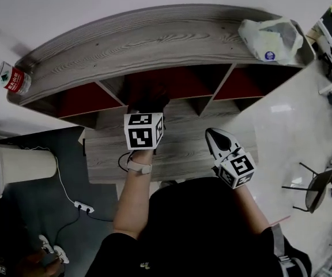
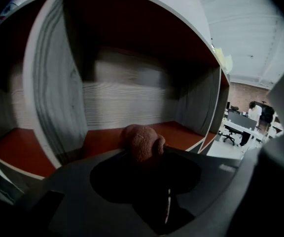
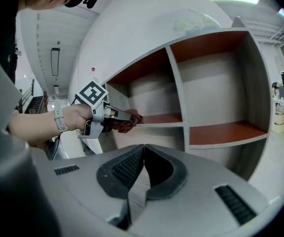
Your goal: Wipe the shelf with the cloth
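A grey wood shelf unit (image 1: 154, 45) with red compartment floors stands before me. My left gripper (image 1: 147, 105) reaches into the middle compartment, its tips lost in shadow in the head view. In the left gripper view the gripper (image 2: 144, 154) is shut on a bunched reddish-brown cloth (image 2: 142, 141) just above the red floor (image 2: 186, 132). The right gripper view shows that cloth (image 3: 130, 122) in the left gripper (image 3: 124, 118) at the front edge of a shelf board (image 3: 157, 118). My right gripper (image 1: 211, 133) hangs back to the right, shut (image 3: 143, 149) with nothing in it.
A plastic bag (image 1: 272, 36) lies on the shelf top at the right, and a water bottle (image 1: 13, 78) at its left end. A white cylinder (image 1: 27, 163) and a power strip (image 1: 84, 206) sit on the floor at left. A chair (image 1: 319, 189) stands at right.
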{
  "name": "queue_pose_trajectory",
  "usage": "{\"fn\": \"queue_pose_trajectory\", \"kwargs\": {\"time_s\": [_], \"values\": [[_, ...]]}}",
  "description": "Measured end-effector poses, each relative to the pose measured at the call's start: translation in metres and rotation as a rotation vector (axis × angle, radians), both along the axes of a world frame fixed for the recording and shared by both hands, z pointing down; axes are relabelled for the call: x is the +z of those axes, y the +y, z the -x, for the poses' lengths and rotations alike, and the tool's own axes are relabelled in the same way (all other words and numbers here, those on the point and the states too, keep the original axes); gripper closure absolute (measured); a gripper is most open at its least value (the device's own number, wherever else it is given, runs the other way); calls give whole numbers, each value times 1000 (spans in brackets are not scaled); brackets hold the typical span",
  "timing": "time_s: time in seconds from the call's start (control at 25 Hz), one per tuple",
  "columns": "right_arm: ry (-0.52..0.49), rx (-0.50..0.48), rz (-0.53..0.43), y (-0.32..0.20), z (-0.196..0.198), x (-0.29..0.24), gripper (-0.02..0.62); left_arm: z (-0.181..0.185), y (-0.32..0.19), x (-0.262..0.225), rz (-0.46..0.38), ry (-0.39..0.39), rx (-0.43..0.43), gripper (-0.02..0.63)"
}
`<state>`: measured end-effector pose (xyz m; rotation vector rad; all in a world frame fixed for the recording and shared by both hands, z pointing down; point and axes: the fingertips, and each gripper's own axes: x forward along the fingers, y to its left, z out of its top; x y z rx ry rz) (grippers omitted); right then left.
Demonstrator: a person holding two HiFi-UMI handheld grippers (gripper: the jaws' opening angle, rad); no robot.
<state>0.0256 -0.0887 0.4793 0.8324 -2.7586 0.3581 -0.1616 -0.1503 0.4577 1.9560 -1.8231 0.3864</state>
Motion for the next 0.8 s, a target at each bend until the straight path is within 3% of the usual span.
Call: {"fn": "queue_pose_trajectory", "kwargs": {"time_s": [0.16, 0.36, 0.56, 0.68, 0.8], "values": [[8, -68, -10, 5, 23, -1, 597, 44, 17, 1, -11, 22, -123, 455], [14, -103, -11, 5, 34, 0, 597, 54, 20, 0, -29, 45, -192, 453], [10, -104, -12, -2, 33, -1, 597, 52, 15, -4, -18, 70, -204, 436], [10, -100, -11, -8, 31, 0, 597, 47, 8, -10, -28, 111, -185, 387], [8, -96, -12, -13, 30, 1, 597, 44, 1, -11, -17, 94, -178, 368]]}}
